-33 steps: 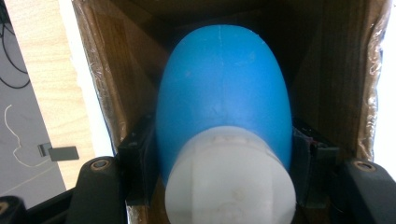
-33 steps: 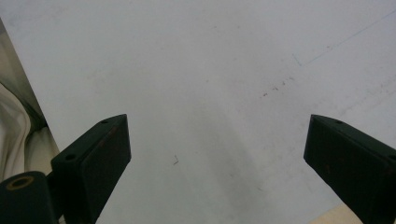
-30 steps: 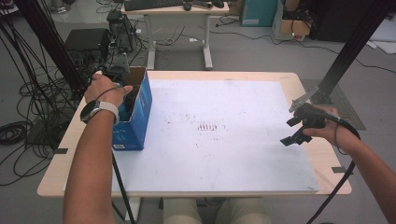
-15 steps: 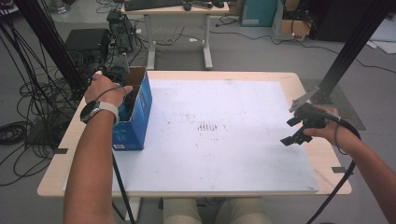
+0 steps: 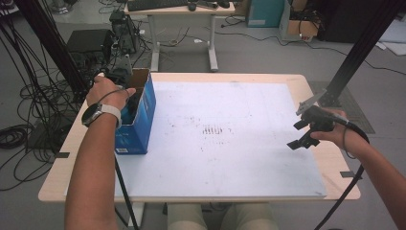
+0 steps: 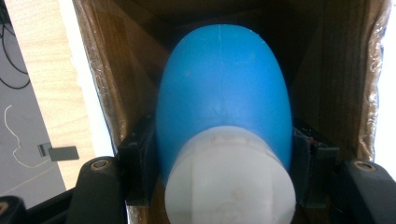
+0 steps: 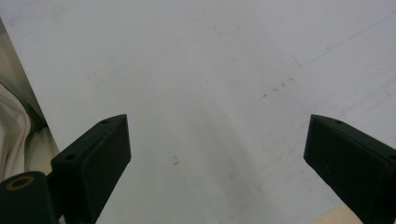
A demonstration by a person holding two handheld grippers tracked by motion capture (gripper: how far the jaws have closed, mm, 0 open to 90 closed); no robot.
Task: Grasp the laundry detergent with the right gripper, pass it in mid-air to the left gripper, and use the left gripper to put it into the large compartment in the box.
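The left gripper [image 6: 224, 154] clamps a blue bottle [image 6: 224, 88] with a white cap [image 6: 231, 179], down inside the open cardboard box [image 5: 143, 112] at the table's [image 5: 306, 84] left edge, the hand [image 5: 106, 91] bent over it. The right gripper [image 7: 219, 154] hangs wide open above the white board [image 5: 230, 143], holding nothing.

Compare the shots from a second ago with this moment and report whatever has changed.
Nothing has visibly changed. The left gripper stays inside the blue cardboard box, shut on the blue bottle with a white cap. The right gripper stays open above the white board, holding nothing.
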